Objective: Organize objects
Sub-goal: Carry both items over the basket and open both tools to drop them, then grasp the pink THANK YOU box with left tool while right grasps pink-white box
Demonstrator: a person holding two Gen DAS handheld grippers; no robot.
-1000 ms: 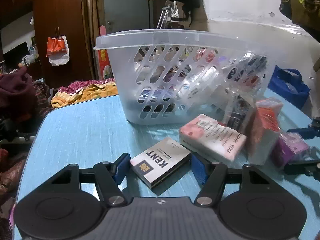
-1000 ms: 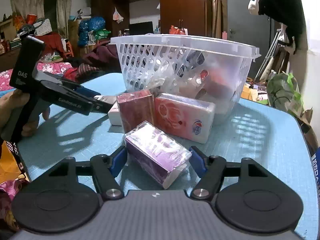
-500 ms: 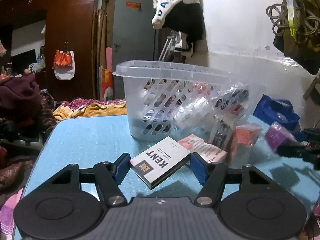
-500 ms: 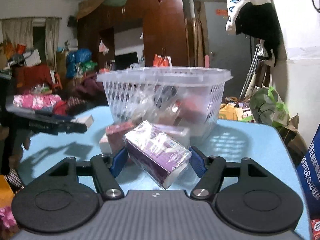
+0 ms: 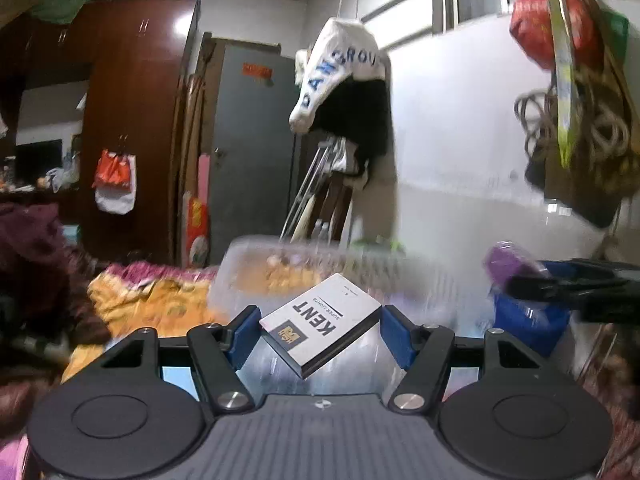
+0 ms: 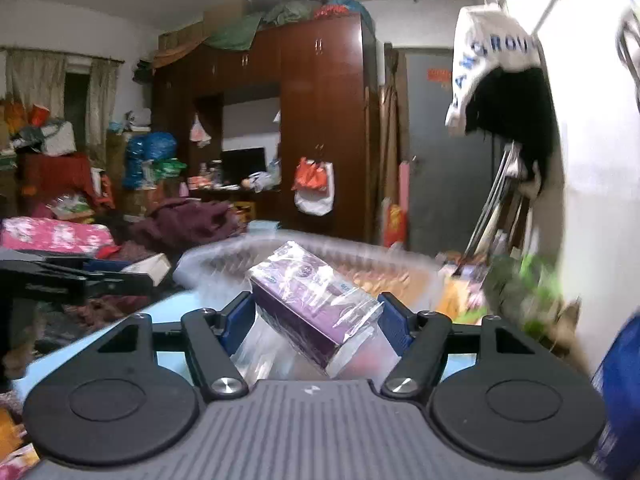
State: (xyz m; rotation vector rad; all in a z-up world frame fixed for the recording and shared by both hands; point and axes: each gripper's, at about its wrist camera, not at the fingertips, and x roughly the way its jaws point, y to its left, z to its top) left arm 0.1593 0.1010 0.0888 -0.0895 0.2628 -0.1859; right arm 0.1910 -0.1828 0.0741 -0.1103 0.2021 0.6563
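My left gripper [image 5: 320,332] is shut on a white KENT cigarette box [image 5: 320,322] and holds it up in the air, level with the blurred rim of the clear plastic basket [image 5: 256,252]. My right gripper [image 6: 316,320] is shut on a purple pack wrapped in clear film [image 6: 312,304], also lifted, just in front of the basket rim [image 6: 360,252]. The right gripper with the purple pack [image 5: 508,264] shows at the right of the left wrist view. The left gripper with the white box [image 6: 148,266] shows at the left of the right wrist view.
A strip of the blue table [image 6: 168,312] shows below the basket. A blue bag [image 5: 528,320] stands to the right. Clothes hang on the white wall [image 5: 344,92]. A brown wardrobe [image 6: 320,128] and piles of cloth fill the room behind.
Both grippers have risen from the table with their boxes, up to the height of the basket rim. The packs left on the table have dropped out of view.
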